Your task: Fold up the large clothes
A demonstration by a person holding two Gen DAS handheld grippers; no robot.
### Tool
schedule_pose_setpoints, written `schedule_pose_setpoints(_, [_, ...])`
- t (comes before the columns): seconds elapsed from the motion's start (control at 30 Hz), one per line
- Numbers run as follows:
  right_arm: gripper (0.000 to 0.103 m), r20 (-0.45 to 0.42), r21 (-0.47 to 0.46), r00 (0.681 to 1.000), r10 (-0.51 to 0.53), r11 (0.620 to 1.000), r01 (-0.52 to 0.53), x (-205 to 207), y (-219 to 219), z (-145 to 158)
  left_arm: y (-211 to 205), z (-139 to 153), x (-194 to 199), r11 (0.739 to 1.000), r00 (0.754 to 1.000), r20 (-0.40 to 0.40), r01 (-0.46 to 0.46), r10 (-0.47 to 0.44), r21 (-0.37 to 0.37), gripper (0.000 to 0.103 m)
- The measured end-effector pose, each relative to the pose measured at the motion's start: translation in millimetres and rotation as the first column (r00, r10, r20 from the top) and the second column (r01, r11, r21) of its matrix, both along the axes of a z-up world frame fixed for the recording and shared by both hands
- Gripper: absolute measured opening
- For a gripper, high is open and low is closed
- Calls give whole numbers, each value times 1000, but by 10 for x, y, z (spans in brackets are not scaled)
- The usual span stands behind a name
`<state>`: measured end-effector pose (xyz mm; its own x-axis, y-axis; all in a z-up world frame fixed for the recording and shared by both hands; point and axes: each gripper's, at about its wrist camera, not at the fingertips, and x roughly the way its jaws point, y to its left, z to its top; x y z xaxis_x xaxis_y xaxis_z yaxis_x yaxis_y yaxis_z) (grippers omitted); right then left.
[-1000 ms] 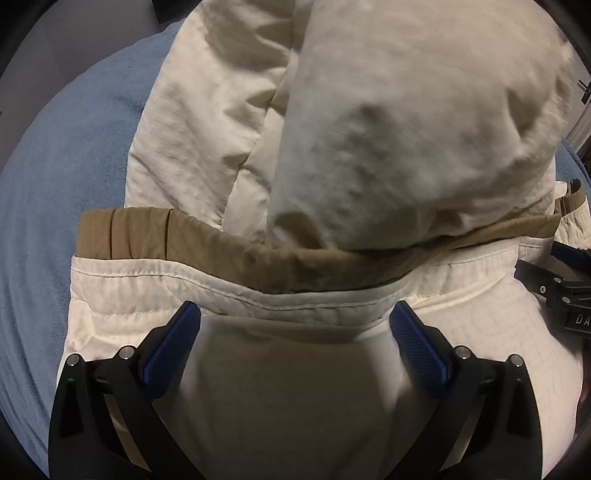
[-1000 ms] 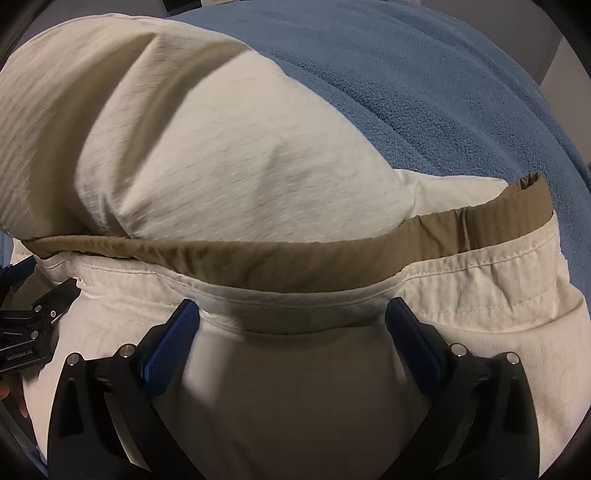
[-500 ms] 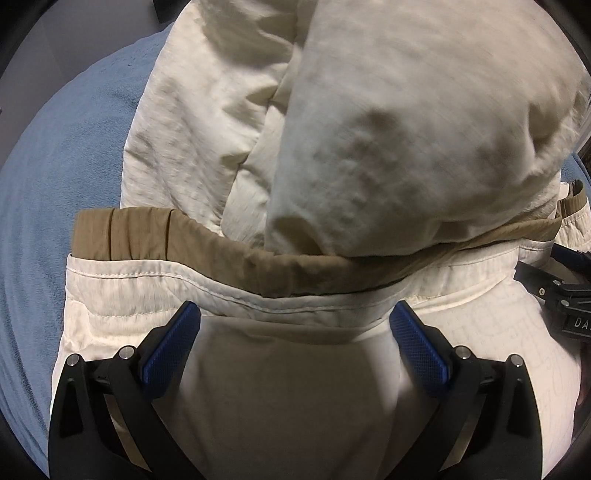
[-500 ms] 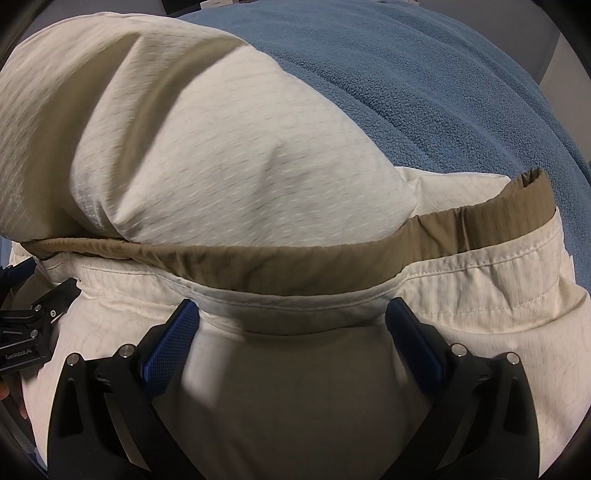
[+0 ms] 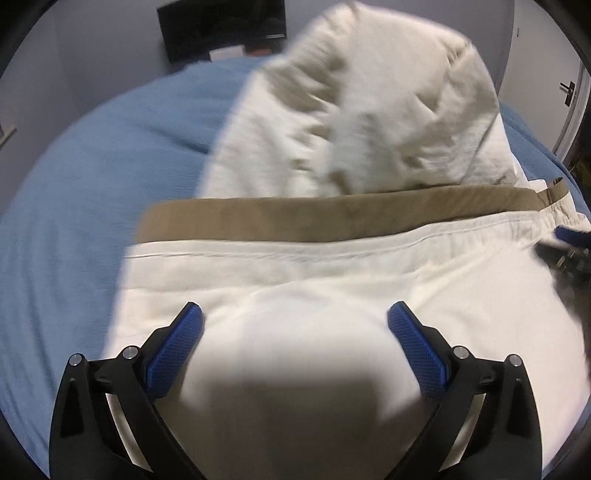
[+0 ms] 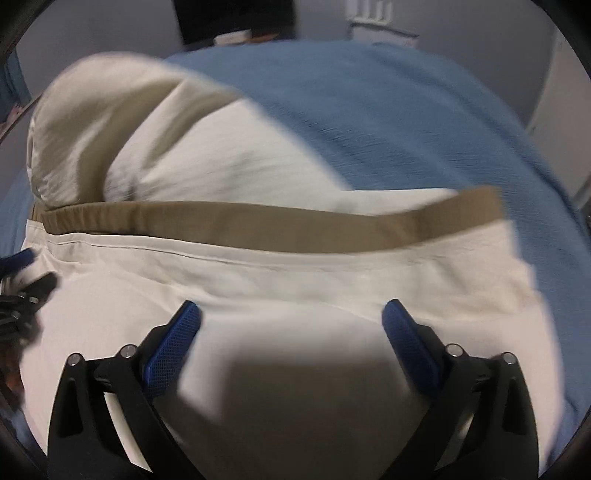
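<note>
A cream garment (image 5: 332,266) with a tan band (image 5: 332,218) lies on the blue bed cover (image 5: 92,177). Its far part bulges up in a crumpled mound (image 5: 388,110). My left gripper (image 5: 295,325) is open over the near cream panel, its blue pads (image 5: 177,343) wide apart with cloth between them. In the right wrist view the same garment (image 6: 295,273) and tan band (image 6: 277,221) show, and my right gripper (image 6: 291,321) is open over the cloth. Each gripper shows at the other view's edge (image 5: 569,247) (image 6: 22,291). Both views are motion-blurred.
The blue bed cover (image 6: 406,122) spreads left of and behind the garment. A dark piece of furniture (image 5: 221,29) stands against the grey wall beyond the bed. A door with a handle (image 5: 569,88) is at the far right.
Both grippers have pulled back and risen: the garment looks smaller, the tan band has straightened, and more bed cover and wall show. Both grippers stay open.
</note>
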<state>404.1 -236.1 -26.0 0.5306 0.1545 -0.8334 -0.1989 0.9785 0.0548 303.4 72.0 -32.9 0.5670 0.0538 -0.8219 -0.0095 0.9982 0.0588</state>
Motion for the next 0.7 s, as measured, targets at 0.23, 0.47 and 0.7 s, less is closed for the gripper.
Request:
schedule_pose_setpoints(0.23, [92, 5, -11, 998, -66, 998, 66, 1, -466, -141, 538, -191, -17, 991, 992, -61, -117, 113, -69, 98])
schedule_pose_setpoints(0.47, [95, 7, -17, 996, -89, 996, 89, 87, -441, -288, 546, -324, 179, 992, 989, -76, -125, 123, -23, 98])
schedule_pose_setpoints(0.7, [95, 223, 46, 975, 28, 998, -39, -900, -222, 249, 189, 178, -418, 999, 998, 42, -40, 39, 23, 97])
